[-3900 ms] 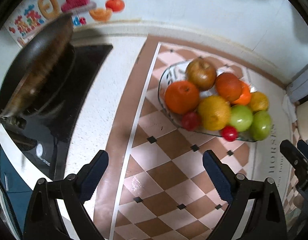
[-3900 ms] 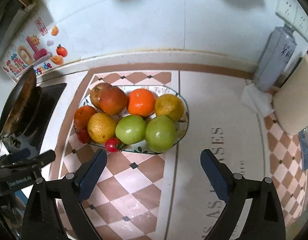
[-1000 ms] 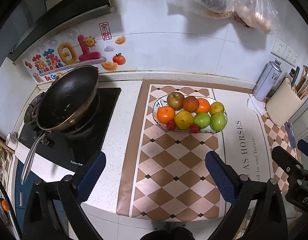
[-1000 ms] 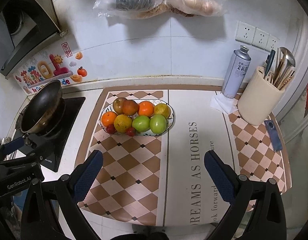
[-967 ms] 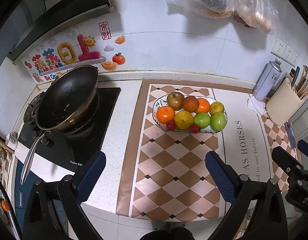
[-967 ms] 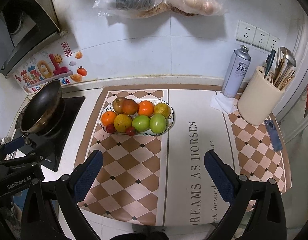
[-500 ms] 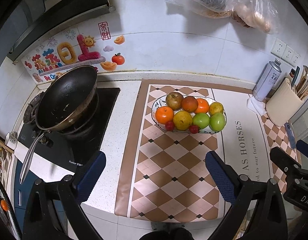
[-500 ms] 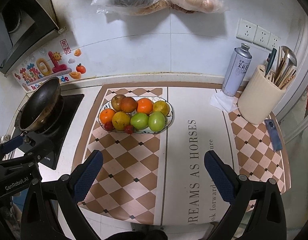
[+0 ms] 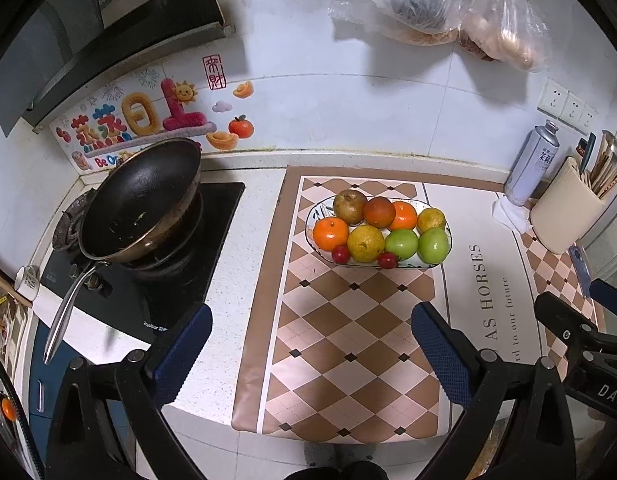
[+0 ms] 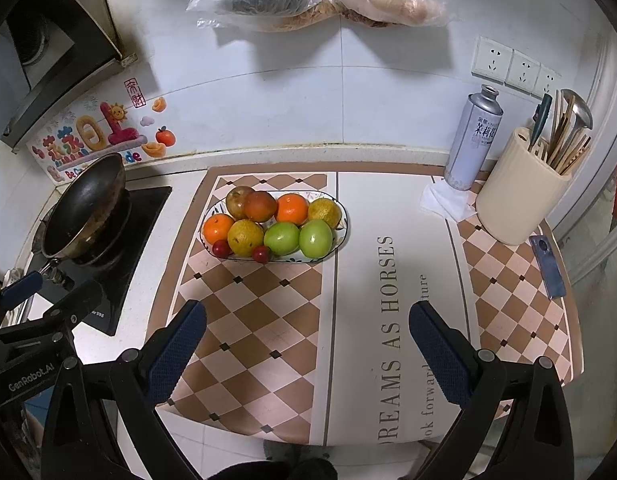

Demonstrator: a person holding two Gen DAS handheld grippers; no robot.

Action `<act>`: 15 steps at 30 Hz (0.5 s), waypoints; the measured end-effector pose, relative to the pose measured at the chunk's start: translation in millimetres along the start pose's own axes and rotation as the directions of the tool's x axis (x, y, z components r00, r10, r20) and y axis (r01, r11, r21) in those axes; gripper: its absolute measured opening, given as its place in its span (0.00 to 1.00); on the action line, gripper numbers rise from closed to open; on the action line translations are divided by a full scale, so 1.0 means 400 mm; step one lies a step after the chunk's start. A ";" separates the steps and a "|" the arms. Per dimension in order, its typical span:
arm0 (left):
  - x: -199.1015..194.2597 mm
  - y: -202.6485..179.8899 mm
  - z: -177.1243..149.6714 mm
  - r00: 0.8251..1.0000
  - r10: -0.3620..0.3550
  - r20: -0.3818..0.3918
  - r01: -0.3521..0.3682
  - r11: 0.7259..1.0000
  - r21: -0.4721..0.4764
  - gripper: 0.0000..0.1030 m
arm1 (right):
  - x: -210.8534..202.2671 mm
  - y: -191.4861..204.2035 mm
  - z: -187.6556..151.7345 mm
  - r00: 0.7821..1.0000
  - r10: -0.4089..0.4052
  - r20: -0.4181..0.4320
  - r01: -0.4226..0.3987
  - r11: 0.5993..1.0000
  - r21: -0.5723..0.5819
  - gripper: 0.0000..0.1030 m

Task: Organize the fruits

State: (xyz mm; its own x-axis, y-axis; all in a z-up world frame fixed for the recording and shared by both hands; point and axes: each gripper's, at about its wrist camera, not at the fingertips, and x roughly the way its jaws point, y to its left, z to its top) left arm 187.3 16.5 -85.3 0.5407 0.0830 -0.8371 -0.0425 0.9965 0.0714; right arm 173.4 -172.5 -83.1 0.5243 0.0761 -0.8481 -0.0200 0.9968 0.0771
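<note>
Compared with 3.9 s ago, both grippers have drawn far back from the bowl (image 9: 378, 266): it then filled each view and now appears small, well beyond the fingertips. The left gripper (image 9: 310, 344) and right gripper (image 10: 306, 340) each hold their jaws wide apart, empty, above the mat (image 9: 348, 340) in front of the bowl. The bowl's far rim is hidden behind the piled fruit (image 10: 282, 238); the small red fruits (image 10: 261, 254) at its near rim are too small to identify. The bowl is oval, its long axis running from the pan (image 9: 142, 204) side toward the spray can (image 10: 474, 140).
</note>
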 end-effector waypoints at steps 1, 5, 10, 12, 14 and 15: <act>-0.003 -0.001 -0.003 1.000 0.002 0.004 -0.002 1.000 0.001 0.99 | -0.003 0.002 -0.002 1.000 -0.001 0.001 0.001 1.000 -0.003 1.00; -0.010 -0.003 -0.009 1.000 0.001 0.011 -0.001 1.000 0.001 0.99 | -0.013 0.005 -0.006 1.000 0.000 0.010 0.000 1.000 -0.011 1.00; -0.016 -0.008 -0.015 1.000 -0.001 0.017 0.001 1.000 -0.001 0.99 | -0.029 0.005 -0.008 1.000 -0.001 0.021 0.001 1.000 -0.009 1.00; -0.018 -0.008 -0.015 1.000 -0.003 0.019 0.003 1.000 -0.001 0.99 | -0.029 0.004 -0.007 1.000 -0.002 0.020 0.002 1.000 -0.011 1.00; -0.022 -0.011 -0.015 1.000 -0.004 0.021 0.004 1.000 -0.002 0.99 | -0.033 0.003 -0.008 1.000 -0.003 0.019 0.003 1.000 -0.012 1.00; -0.021 -0.010 -0.016 1.000 -0.004 0.020 0.004 1.000 -0.002 0.99 | -0.033 0.003 -0.008 1.000 -0.002 0.020 0.002 1.000 -0.010 1.00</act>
State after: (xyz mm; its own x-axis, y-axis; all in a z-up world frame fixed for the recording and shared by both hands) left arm 177.7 11.7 -81.9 0.5580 0.0790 -0.8261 -0.0423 0.9969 0.0667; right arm 163.6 -172.4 -73.4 0.5409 0.0738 -0.8378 -0.0276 0.9972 0.0700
